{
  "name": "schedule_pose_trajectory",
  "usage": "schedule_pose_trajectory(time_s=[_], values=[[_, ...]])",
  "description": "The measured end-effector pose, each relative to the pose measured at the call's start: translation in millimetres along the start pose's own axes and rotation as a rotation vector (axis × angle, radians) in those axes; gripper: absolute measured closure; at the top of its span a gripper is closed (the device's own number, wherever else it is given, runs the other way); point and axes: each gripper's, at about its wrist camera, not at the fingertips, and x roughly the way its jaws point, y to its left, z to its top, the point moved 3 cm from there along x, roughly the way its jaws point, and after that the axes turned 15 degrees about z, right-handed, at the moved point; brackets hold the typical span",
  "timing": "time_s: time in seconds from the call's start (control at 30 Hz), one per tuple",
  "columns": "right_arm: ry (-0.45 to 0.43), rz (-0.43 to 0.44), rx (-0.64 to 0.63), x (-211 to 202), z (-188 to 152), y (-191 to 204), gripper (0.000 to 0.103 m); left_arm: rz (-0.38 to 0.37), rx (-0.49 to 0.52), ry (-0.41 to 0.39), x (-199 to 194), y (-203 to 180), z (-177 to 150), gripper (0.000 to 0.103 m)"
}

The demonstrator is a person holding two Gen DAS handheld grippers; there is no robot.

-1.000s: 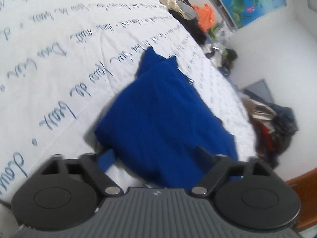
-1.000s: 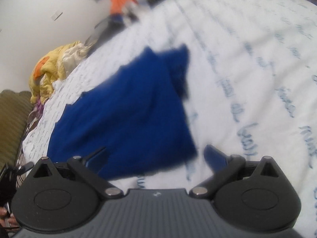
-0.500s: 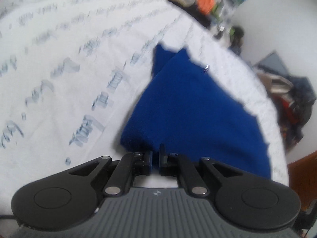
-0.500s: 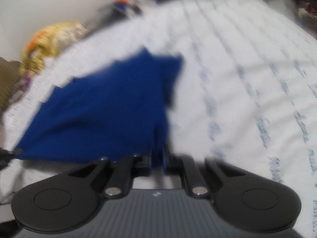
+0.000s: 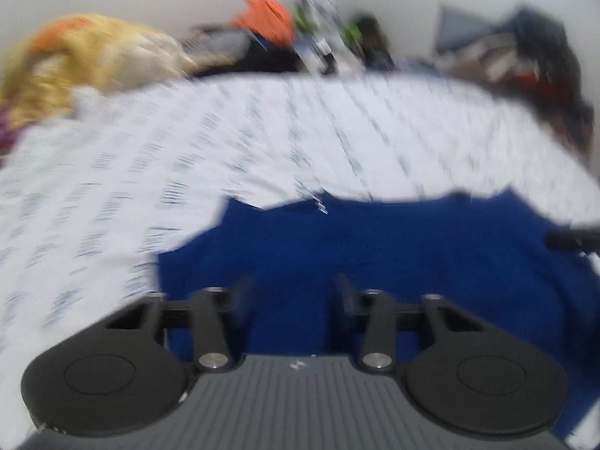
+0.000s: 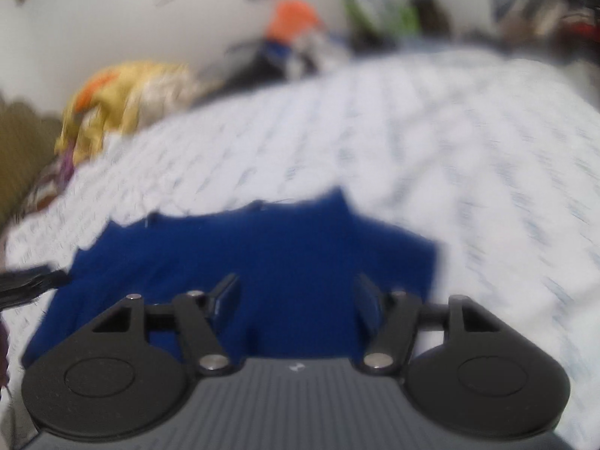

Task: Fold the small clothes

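Note:
A dark blue garment lies flat on the white bedsheet with blue script, spread wide just ahead of both grippers. My left gripper hovers over its near left part. Its jaws are opening, and the pads do not press the blue cloth seen between them. My right gripper is over the near right part of the garment. Its jaws are opening too, free of the cloth. Each gripper's dark tip shows at the edge of the other's view, the right one and the left one. Both views are blurred.
A yellow pile of cloth lies at the bed's far left corner. Past the far edge are an orange item and dark clutter against the white wall. The sheet stretches away beyond the garment.
Half a second ago both grippers were shut at the garment's near edge. Both have since swung forward and rolled level, their jaws have parted, and the garment lies wider and shorter.

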Motion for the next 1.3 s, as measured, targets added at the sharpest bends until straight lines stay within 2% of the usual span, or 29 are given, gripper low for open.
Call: schedule_pose_trajectory(time_s=[0.07, 0.13, 0.2, 0.3, 0.33, 0.37, 0.4, 0.43, 0.47, 0.57, 0.67, 0.7, 0.73, 0.8, 0.93, 0.97, 1.03, 1.07, 1.1, 1.13, 1.2, 1.23, 1.3], values=[[0.063, -0.055, -0.049, 25.6, 0.9, 2.4, 0.039, 0.016, 0.025, -0.014, 19.0, -1.7, 3.2, 0.056], [0.027, -0.081, -0.135, 23.0, -5.6, 10.5, 0.039, 0.0, -0.009, 0.0, 29.7, 7.7, 7.2, 0.054], [-0.029, -0.051, -0.12, 24.2, -3.2, 0.1, 0.039, 0.008, -0.011, -0.017, 32.3, 11.7, 3.4, 0.054], [0.009, -0.083, -0.139, 16.6, -6.6, 12.8, 0.038, 0.025, -0.012, -0.068, 28.6, 6.0, -4.7, 0.054], [0.027, -0.104, -0.138, 12.9, -5.6, 18.7, 0.038, 0.027, -0.025, -0.082, 28.4, 5.7, -6.4, 0.054], [0.019, -0.132, -0.13, -19.0, -13.9, 36.7, 0.037, 0.031, -0.034, -0.097, 28.4, 5.2, -7.9, 0.054], [-0.014, -0.14, -0.128, -20.6, -7.2, 42.8, 0.037, 0.036, -0.039, -0.111, 28.0, 3.9, -8.9, 0.053], [-0.054, -0.111, -0.135, -49.4, -18.7, 73.2, 0.037, 0.039, -0.046, -0.115, 28.5, 3.5, -8.4, 0.053], [-0.069, -0.059, -0.14, -47.8, -12.5, 83.1, 0.035, 0.038, -0.052, -0.114, 29.1, 3.6, -7.6, 0.053], [0.009, 0.025, -0.177, -10.7, 2.1, 102.9, 0.029, 0.02, -0.063, -0.114, 29.6, 6.7, -7.0, 0.053], [0.166, -0.044, -0.199, 41.3, -5.2, 94.9, 0.027, 0.004, -0.078, -0.114, 30.0, 9.3, -7.6, 0.053], [0.113, -0.043, -0.246, 44.8, -9.3, 91.9, 0.02, 0.0, -0.083, -0.114, 30.3, 10.1, -7.9, 0.053], [0.085, -0.027, -0.236, 47.1, -11.1, 84.6, 0.013, -0.005, -0.088, -0.115, 30.5, 10.9, -8.1, 0.053], [0.082, -0.022, -0.234, 49.2, -9.8, 80.9, 0.012, -0.019, -0.099, -0.115, 31.2, 13.1, -8.2, 0.053], [0.131, -0.081, -0.178, 52.2, 3.6, 93.6, 0.012, -0.051, -0.128, -0.113, 30.7, 17.8, -8.1, 0.051], [0.118, -0.074, -0.161, 47.8, 8.5, 101.4, 0.012, -0.064, -0.147, -0.113, 28.1, 21.5, -8.5, 0.051], [0.069, 0.013, -0.176, 46.4, 14.6, 126.6, 0.012, -0.058, -0.227, -0.118, 12.9, 37.9, -11.8, 0.048], [0.057, 0.05, -0.201, 49.3, 17.9, 143.0, 0.012, -0.043, -0.267, -0.132, 0.4, 48.9, -14.7, 0.041], [0.062, 0.083, -0.234, 56.1, 20.1, 160.6, 0.012, -0.021, -0.304, -0.156, -14.2, 61.2, -19.6, 0.025], [0.078, 0.117, -0.268, 65.4, 20.9, 177.8, 0.012, 0.003, -0.35, -0.177, -29.1, 74.3, -27.4, 0.015], [0.125, 0.185, -0.33, 89.9, 17.8, 209.3, 0.012, 0.003, -0.443, -0.168, -54.0, 97.7, -47.5, 0.015], [0.161, 0.216, -0.356, 104.4, 13.8, 222.1, 0.012, 0.001, -0.484, -0.143, -63.7, 107.0, -58.8, 0.024], [0.227, 0.265, -0.381, 132.9, 3.6, 240.4, 0.014, -0.001, -0.552, -0.086, -77.9, 122.6, -81.8, 0.024]])
